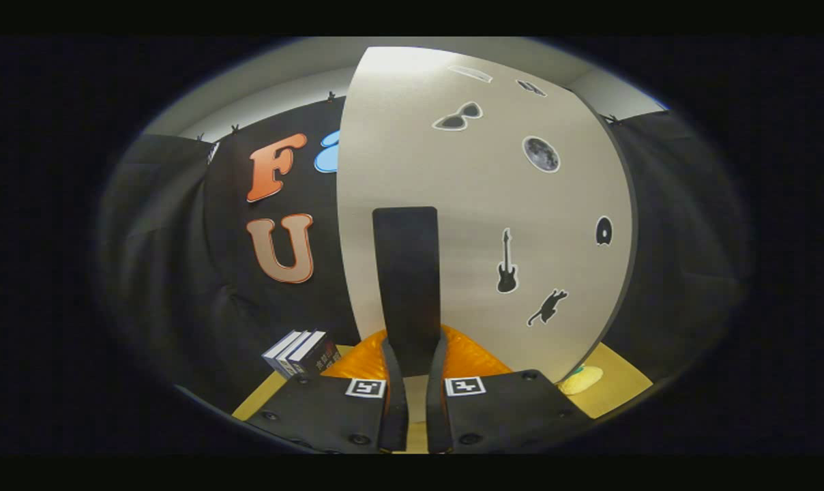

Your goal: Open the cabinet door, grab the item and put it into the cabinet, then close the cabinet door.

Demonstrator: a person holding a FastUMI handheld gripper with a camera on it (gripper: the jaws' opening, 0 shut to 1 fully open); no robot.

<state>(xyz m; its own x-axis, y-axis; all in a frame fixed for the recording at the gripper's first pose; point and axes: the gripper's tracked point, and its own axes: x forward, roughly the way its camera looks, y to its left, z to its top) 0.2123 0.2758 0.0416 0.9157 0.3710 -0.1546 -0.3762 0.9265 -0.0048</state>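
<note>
The tongs [412, 354] are clamping a flat dark panel-shaped item [406, 286], both fingers pressing its lower sides. The item is standing upright, long axis vertical, pointing up in front of the cabinet door [480, 218]. An orange object [470, 358] is lying just beyond the fingers. Books [301, 353] are standing near the yellow surface's [616, 382] far left edge.

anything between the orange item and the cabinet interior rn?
Yes: the cabinet door stands upright just beyond the orange item. The gripper is closed on the lower end of the door's black handle; the door must swing open first.
</note>
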